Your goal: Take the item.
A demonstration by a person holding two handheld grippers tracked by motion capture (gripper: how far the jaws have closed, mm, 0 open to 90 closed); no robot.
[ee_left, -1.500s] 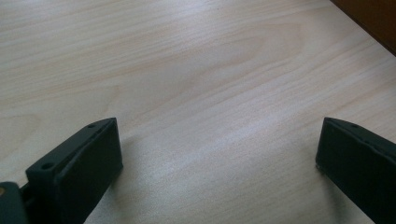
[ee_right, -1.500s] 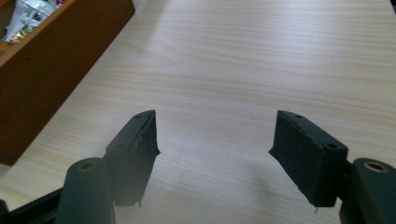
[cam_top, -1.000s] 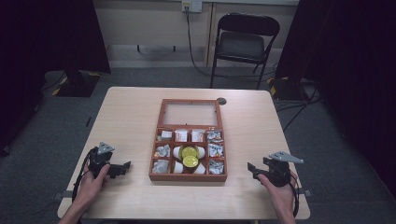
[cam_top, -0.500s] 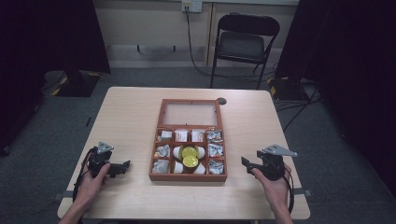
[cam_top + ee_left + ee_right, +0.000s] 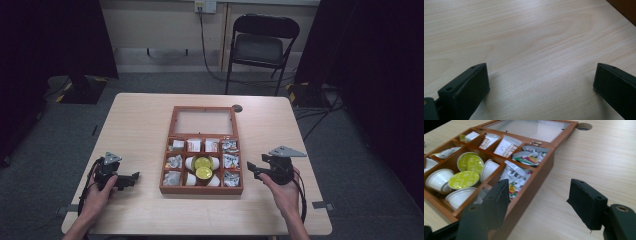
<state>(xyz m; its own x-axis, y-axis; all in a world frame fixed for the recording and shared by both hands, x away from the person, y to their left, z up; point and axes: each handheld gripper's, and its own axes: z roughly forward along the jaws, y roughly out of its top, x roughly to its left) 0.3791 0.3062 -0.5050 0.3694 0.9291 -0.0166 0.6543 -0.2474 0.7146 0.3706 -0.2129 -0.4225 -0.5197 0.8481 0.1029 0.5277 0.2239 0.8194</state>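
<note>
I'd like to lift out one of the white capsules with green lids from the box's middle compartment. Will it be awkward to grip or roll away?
The capsules look light and thin-walled, so a hard squeeze would probably dent one. Their tapered round sides may slip between flat pads. Several lie tilted against each other in the wooden box, so pulling one would likely shift its neighbours.

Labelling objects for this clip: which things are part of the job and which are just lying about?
In play: wooden box, pods, sachets, right gripper, left gripper.
Lying about: chair, table hole, wall cable.
</note>
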